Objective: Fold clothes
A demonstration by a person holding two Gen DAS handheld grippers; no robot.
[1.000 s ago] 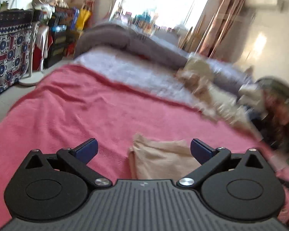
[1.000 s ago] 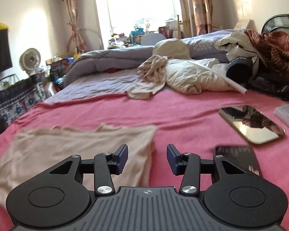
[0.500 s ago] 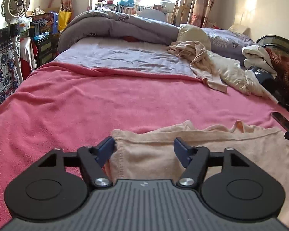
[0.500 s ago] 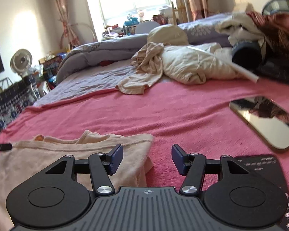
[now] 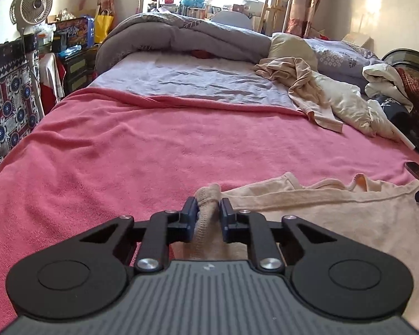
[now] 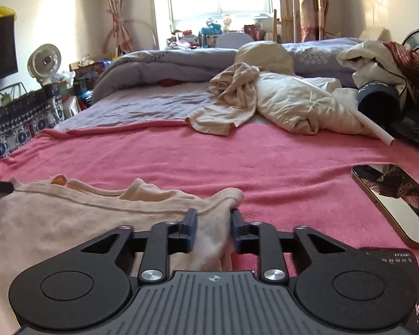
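Left wrist view: the left hand-held gripper (image 5: 206, 212) has its jaws drawn in tight on a bunched corner of the beige garment (image 5: 335, 217), the cloth standing up in a ridge between the blue pads. From this grip the garment runs away to the right, its long axis crosswise to the fingers, lying flat on the pink blanket (image 5: 139, 153) of the bed. A ribbed edge and a neckline with an orange lining show along the far side. A dark tip at the right margin is probably the other tool; not confirmed. Right wrist view: the right hand-held gripper (image 6: 212, 226) is likewise closed on the opposite corner of the same garment (image 6: 69, 212), fabric pinched and gathered between the pads, the rest spreading to the left. A mirror (image 6: 393, 198) lies on the blanket just to the right, apart from the cloth, and a dark flat item sits at the lower right edge. Assessment: each tool holds its own nearer corner, so the garment is spanned between them along its length; the coming fold likely carries both corners forward or lifts them together. Fabric appears soft, thin, lightly creased. A loose heap of pale clothing (image 6: 259, 103) lies well beyond.
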